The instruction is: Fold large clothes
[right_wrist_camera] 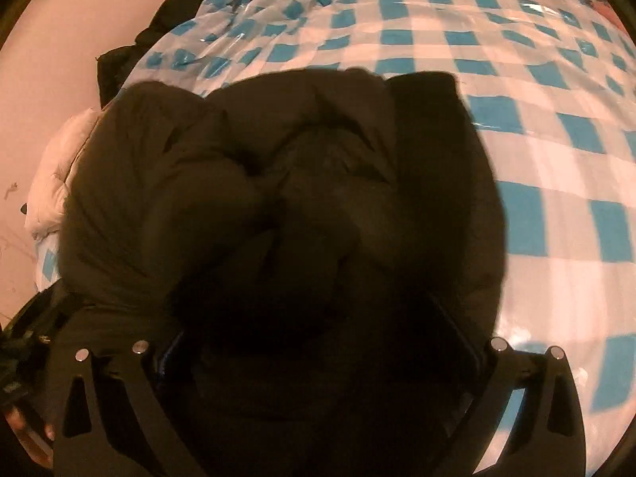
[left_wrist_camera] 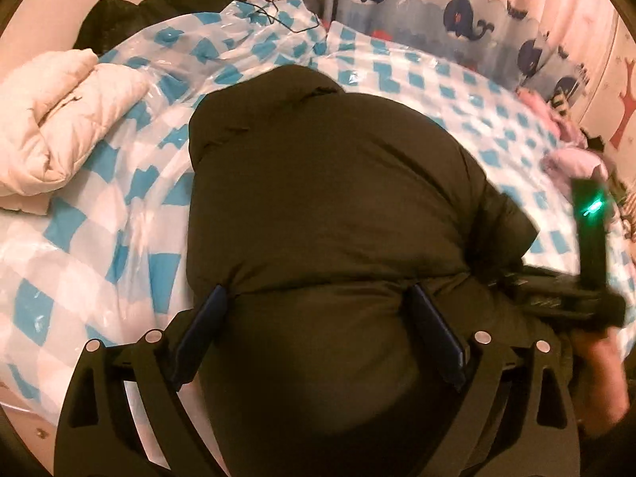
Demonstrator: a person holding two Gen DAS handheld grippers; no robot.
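Between spread jaws, dark puffer jacket (left_wrist_camera: pixel 326 183)

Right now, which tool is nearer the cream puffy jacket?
Left. The left tool is over the dark jacket, with the cream jacket off to its left. The right tool is further right, the dark jacket's bulk between it and the cream one.

My right gripper (right_wrist_camera: pixel 318 361) is lost in the dark jacket (right_wrist_camera: pixel 278 183), its fingertips hidden. At three o'clock in my left view, the other gripper is smeared by blur.
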